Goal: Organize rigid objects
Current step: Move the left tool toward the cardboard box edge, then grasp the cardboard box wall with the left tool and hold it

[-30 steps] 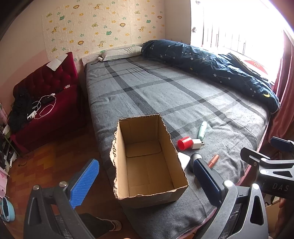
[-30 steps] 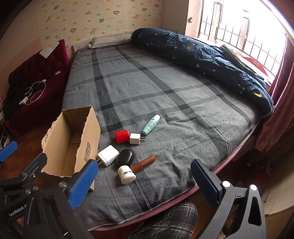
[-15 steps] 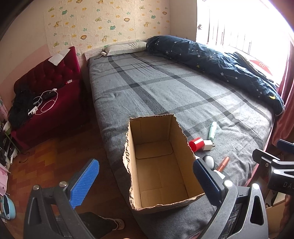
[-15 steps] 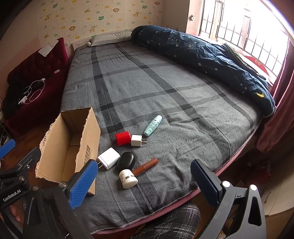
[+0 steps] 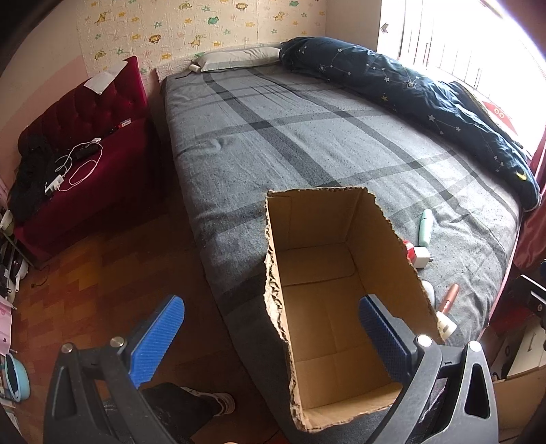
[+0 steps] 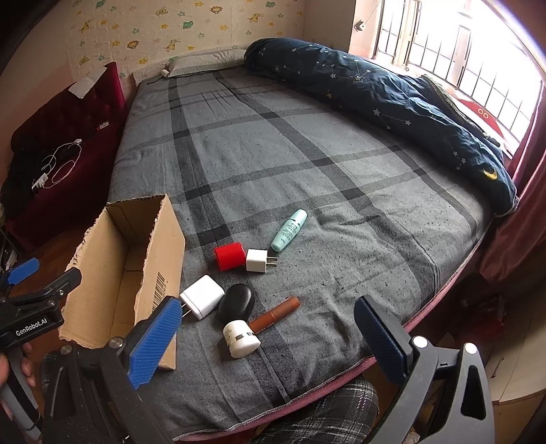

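Jaws on our left gripper (image 5: 269, 334) and right gripper (image 6: 269, 336) gape wide, holding nothing; we see the cardboard box (image 6: 136, 259) beside chargers.

Home bedroom, large bed (image 6: 307, 153) under a grey plaid blanket, pillow (image 6: 201, 63) at the far end, rumpled navy star-print duvet (image 6: 392, 92) along the right, cartoon-animal wallpaper (image 5: 191, 30), tufted red velvet sofa (image 5: 78, 136) at left, wooden parquet floor (image 5: 102, 290), barred window (image 6: 460, 44) at far right.
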Motion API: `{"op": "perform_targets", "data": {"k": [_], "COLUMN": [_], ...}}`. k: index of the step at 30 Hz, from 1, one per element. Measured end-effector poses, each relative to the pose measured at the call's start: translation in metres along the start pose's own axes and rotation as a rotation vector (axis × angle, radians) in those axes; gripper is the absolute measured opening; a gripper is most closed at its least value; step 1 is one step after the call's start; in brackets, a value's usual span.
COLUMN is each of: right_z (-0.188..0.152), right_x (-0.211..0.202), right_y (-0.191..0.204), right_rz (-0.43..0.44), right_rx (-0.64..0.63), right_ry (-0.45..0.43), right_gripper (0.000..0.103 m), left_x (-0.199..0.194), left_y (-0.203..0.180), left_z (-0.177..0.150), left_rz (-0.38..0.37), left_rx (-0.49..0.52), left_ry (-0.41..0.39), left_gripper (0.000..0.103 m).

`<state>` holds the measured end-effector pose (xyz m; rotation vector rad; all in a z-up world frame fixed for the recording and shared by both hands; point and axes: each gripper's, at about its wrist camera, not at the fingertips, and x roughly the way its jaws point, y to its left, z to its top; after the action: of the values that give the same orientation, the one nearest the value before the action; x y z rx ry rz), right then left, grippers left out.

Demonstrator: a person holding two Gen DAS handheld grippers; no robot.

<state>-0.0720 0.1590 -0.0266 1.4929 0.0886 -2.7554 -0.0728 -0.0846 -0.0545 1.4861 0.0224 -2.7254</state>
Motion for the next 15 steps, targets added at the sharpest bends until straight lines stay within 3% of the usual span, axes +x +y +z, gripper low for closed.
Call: {"op": "perform_targets", "data": {"k": [15], "right_z": [0.004], "right_x": [0.023], "right_y": [-0.002], "right_rz": [-0.003], "right_rx": [0.012], "right_ry": [0.041], "right_gripper": [0.103], "left_x": [0.054], "left_y": [0.006], "left_z": [0.002], "left_rz": [-0.038], "left_rx": [-0.003], "left_ry": [0.132], "left_gripper": [0.103]}}
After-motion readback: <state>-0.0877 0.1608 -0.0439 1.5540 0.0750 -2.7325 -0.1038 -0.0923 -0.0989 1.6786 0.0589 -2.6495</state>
